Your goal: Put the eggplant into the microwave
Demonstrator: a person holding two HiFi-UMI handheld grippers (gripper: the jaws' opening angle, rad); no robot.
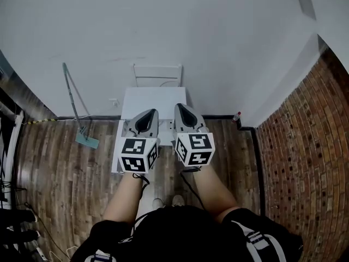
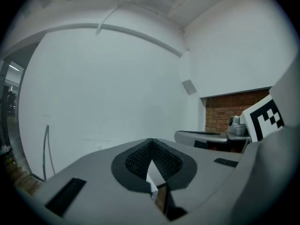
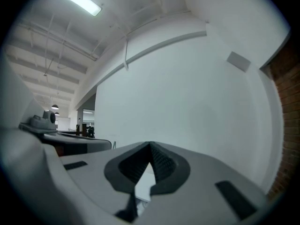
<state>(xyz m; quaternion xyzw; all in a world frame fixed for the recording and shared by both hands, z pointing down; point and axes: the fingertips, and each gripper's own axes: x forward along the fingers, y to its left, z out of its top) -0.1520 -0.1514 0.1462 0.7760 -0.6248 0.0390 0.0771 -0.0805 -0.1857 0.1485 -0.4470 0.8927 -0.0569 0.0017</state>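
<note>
Head view steeply down, gripper views level, all sharing white wall

The left gripper and right gripper hide most of the white table.

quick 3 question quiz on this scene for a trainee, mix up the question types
1. True or false: the left tool is holding an eggplant.
2. The wall at the head view's right is: A tiled, B brick, C glass.
3. Short answer: are the jaws of the right tool apart or together?

Key
1. False: its jaws are shut with nothing between them, and no eggplant shows in any view.
2. B
3. Together
</note>
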